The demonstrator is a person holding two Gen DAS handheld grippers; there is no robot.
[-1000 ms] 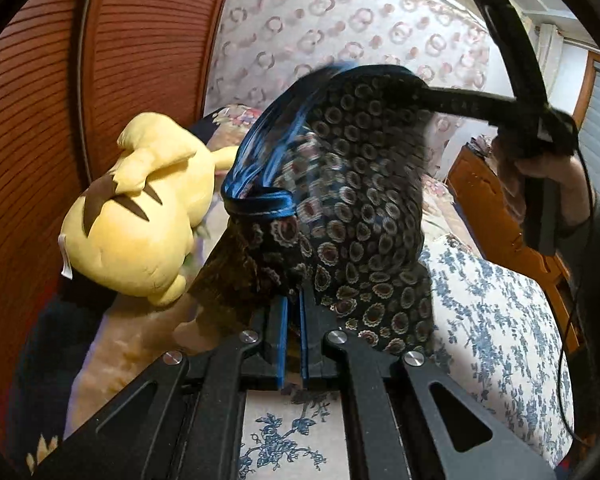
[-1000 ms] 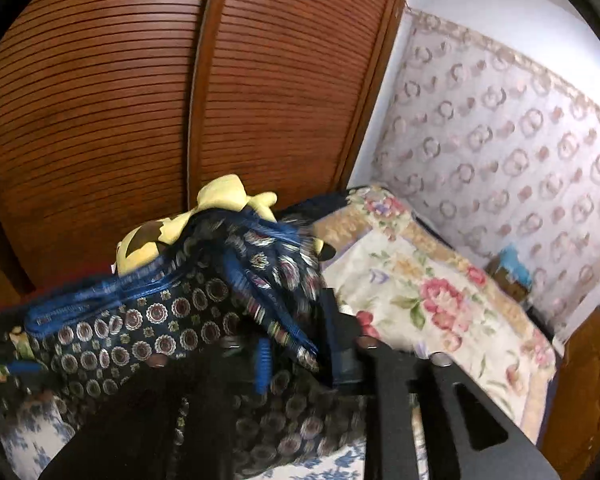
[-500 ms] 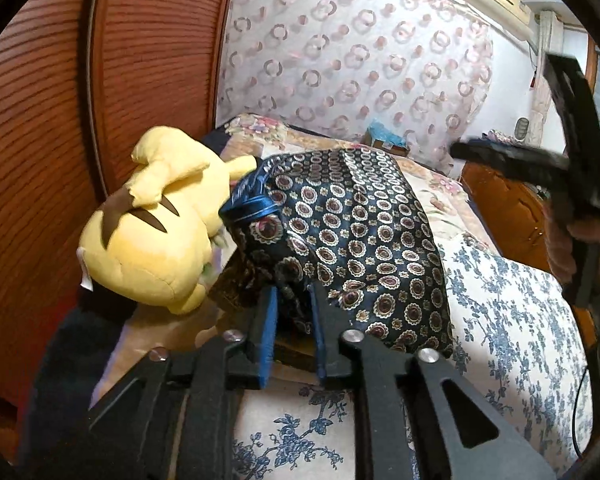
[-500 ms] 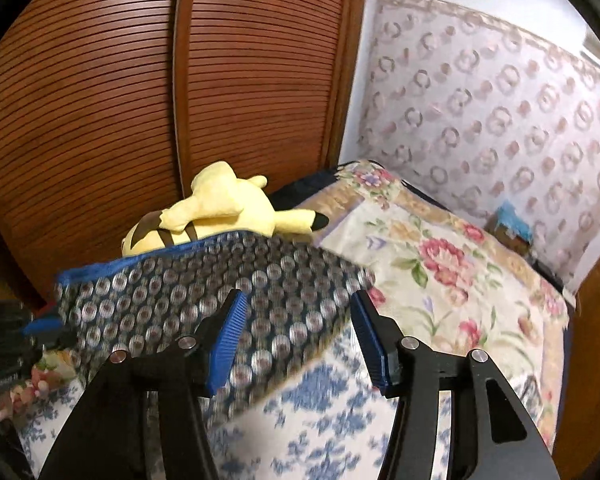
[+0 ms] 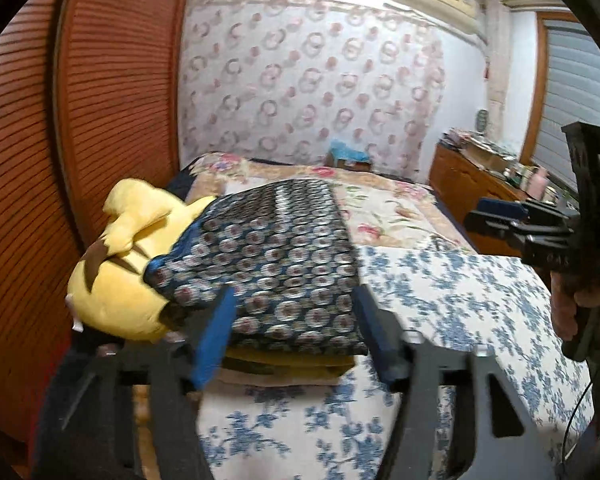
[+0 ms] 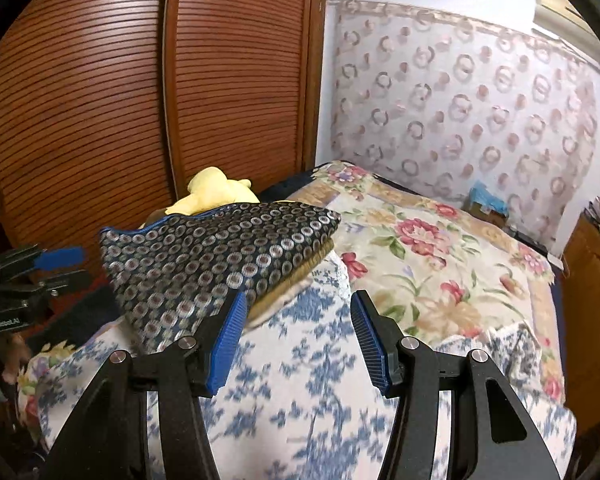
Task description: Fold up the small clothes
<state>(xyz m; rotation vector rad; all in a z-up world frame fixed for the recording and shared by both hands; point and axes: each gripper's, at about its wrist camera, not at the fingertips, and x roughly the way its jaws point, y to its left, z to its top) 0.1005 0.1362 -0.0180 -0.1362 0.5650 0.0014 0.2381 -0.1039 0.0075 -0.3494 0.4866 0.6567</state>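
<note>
A dark blue garment with a ring pattern (image 5: 276, 256) lies folded flat on top of a mustard-coloured folded cloth (image 5: 292, 364) on the bed. In the left wrist view my left gripper (image 5: 296, 328) is just in front of the stack, its jaws opening, nothing pinched between them. The right wrist view shows the same garment (image 6: 204, 256) ahead and to the left of my right gripper (image 6: 296, 340), which stands open over the blue-flowered quilt (image 6: 300, 392) with nothing in it. The right gripper also appears at the right edge of the left view, held by a hand.
A yellow plush toy (image 5: 120, 264) lies against the stack's left side, next to the slatted wooden wardrobe doors (image 6: 100, 100). A pink-flowered bedspread (image 6: 440, 264) covers the far half of the bed. A wooden dresser (image 5: 472, 192) stands at the right.
Both grippers have let go of the patterned garment, which went from hanging stretched between them to lying folded on the stack. Both have drawn back from it, the right one to the right.
</note>
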